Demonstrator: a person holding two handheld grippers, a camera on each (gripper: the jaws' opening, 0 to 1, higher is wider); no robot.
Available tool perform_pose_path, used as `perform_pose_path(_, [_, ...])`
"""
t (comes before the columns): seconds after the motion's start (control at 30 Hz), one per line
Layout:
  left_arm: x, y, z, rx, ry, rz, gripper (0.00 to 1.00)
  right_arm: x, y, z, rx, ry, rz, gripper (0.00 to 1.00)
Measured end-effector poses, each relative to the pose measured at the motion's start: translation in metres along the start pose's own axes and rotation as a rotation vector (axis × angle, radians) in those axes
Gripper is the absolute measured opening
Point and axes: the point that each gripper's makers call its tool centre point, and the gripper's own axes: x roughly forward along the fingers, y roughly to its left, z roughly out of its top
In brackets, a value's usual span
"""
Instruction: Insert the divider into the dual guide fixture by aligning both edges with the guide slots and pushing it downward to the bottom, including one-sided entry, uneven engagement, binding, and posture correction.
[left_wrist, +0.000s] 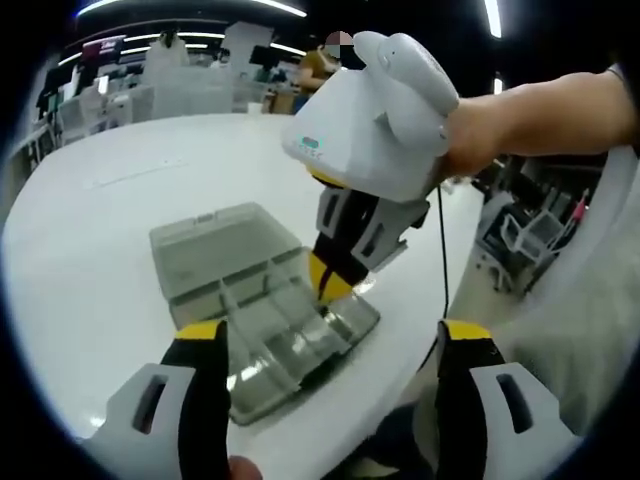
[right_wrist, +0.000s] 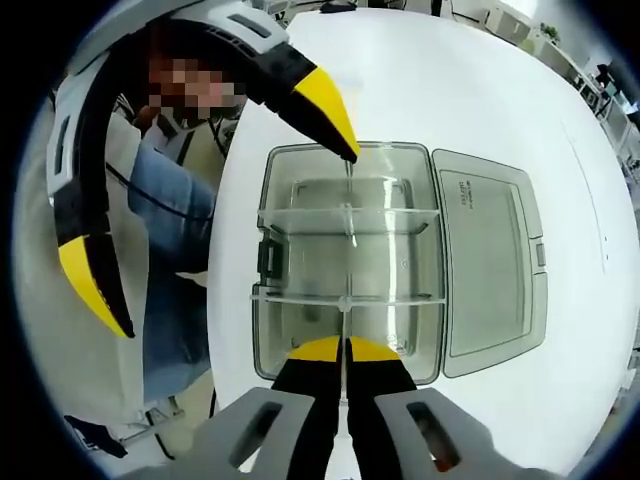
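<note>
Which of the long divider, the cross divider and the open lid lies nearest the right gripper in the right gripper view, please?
1. Long divider: pinched between the right gripper tips.
2. Cross divider: ahead, spanning the box.
3. Open lid: off to the side, flat on the table.

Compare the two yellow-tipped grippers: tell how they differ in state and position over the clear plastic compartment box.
The right gripper has its jaws shut on a thin clear divider standing in the clear plastic compartment box; the left gripper has its jaws spread wide and holds nothing. The right gripper points down into the box, while the left gripper hangs back at the box's near side. Both have black jaws with yellow tips and white bodies.
</note>
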Motion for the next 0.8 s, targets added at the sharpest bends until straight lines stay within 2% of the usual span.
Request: perform_pose_path(0.8, [-0.0062, -0.0022, -0.0065, 0.004, 0.011, 0.007, 0.83, -0.0003, -0.0015, -0.0011, -0.001, 0.003, 0.005, 0.00])
